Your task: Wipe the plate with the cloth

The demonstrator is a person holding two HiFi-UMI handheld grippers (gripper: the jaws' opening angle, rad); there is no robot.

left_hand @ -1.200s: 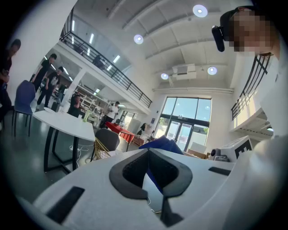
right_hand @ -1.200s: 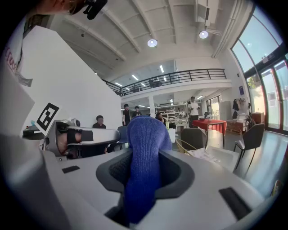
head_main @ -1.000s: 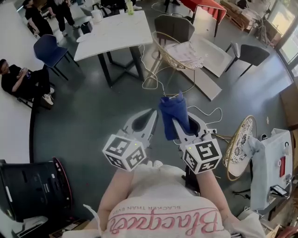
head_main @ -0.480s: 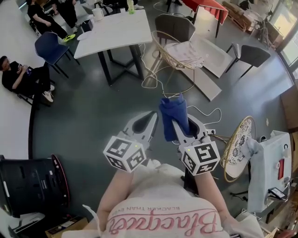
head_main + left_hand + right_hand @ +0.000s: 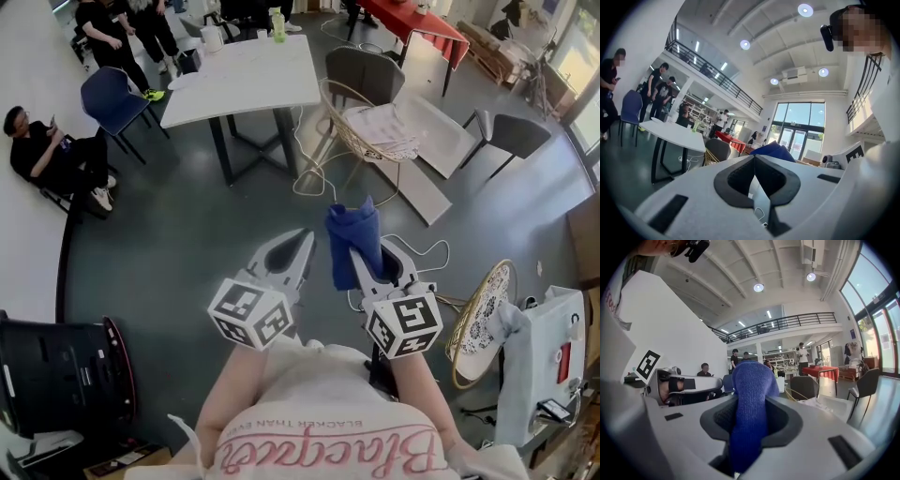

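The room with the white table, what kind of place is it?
Probably a big shared workspace or workshop hall: a white table and blue chair stand on the grey floor, and a balcony railing runs along an upper level.

Cloth [image 5: 353, 242]: deep blue, with a fine knit pattern in the right gripper view. Left gripper [image 5: 306, 236] and right gripper [image 5: 360, 251]: pale grey-white shells with dark grey lining inside the jaws; each bears black square markers on white. The person's shirt [image 5: 319, 394]: white, with pink script lettering and a line of small black print. Floor [image 5: 187, 234]: dark grey-green, crossed by white cables. Table [image 5: 246, 70]: white top, black legs. Chair [image 5: 111, 98] beside it: blue. Far table [image 5: 427, 19]: red. Bin [image 5: 56, 375] at lower left: black, red-edged.
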